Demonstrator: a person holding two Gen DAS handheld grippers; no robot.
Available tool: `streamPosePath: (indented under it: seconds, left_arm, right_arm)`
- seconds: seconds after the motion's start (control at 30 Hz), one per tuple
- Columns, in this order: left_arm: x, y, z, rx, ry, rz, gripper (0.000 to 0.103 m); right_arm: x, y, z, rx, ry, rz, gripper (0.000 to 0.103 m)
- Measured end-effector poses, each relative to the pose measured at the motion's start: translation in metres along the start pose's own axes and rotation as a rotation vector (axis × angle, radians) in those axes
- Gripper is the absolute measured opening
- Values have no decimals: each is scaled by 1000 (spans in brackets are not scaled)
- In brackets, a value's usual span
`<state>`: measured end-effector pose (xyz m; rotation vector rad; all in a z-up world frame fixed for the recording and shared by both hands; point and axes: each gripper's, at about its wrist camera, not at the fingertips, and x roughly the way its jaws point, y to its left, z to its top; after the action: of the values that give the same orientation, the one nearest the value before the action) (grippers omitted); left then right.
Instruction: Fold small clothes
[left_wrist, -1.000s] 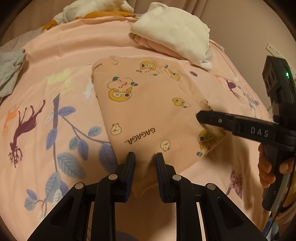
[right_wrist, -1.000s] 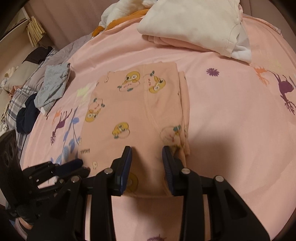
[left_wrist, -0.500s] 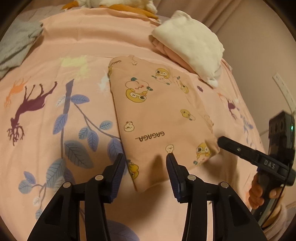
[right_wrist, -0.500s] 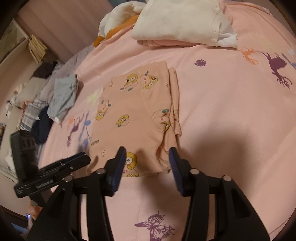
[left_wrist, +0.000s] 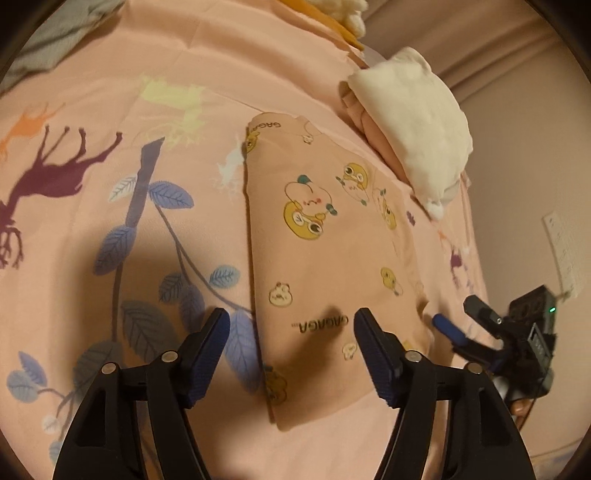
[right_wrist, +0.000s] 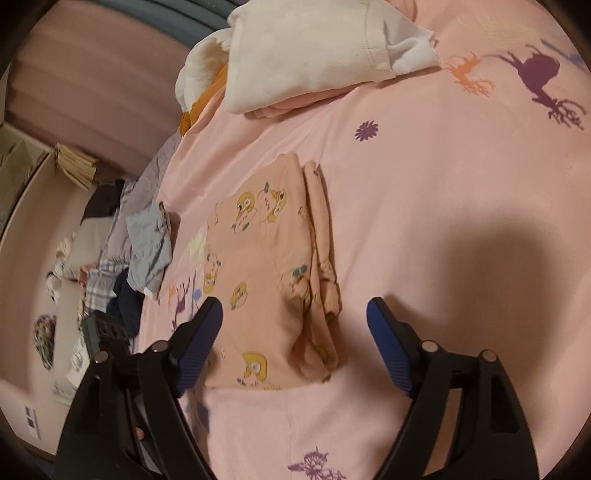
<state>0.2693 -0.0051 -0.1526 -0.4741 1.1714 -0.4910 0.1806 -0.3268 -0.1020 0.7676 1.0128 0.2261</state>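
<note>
A small peach garment with yellow cartoon prints (left_wrist: 332, 258) lies folded flat on the pink bedsheet (left_wrist: 110, 110). It also shows in the right wrist view (right_wrist: 273, 280), with its folded sleeves bunched along its right edge. My left gripper (left_wrist: 291, 332) is open and empty above the garment's near left corner. My right gripper (right_wrist: 295, 321) is open and empty above the garment's near edge. The right gripper also shows at the right of the left wrist view (left_wrist: 509, 332).
A stack of folded cream and pink clothes (left_wrist: 410, 122) lies just beyond the garment, also in the right wrist view (right_wrist: 314, 51). A heap of unfolded grey, plaid and dark clothes (right_wrist: 122, 258) lies at the bed's left side. A wall (left_wrist: 535, 184) stands at the right.
Both grippers have opened wide and let go of the garment's near edge. Both have lifted and drawn back, and the garment now lies flat.
</note>
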Motion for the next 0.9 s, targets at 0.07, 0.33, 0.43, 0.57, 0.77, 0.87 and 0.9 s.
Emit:
streamPosePath:
  seconds: [0.07,0.33,0.43,0.57,0.77,0.87,0.9]
  left_arm:
    - [1,5,3,-20,-1,-25,70]
    - [7,12,12,-43,-16,-51,70]
    - [11,14,16,-61,-14,-67,70]
    - [9,18,22,-82,-11,-92,70]
    - [3,33,30,-142,-30,-133,70]
    - [7,33,32,-142,-16,-151,70]
    - [10,31,33,-140,-10,-159,70]
  right_arm:
    - [2,-3,4,20,0,12,86]
    - [15,-14,18,75,13,48,90]
    - [17,-15,20,75,11,57,90]
    - [17,-15,26,77,12,63,90]
    - [19,-12,32,65,16,81,90]
    - [23,-12,35,69,28,88,90]
    - [25,-13,35,70,35,93,90]
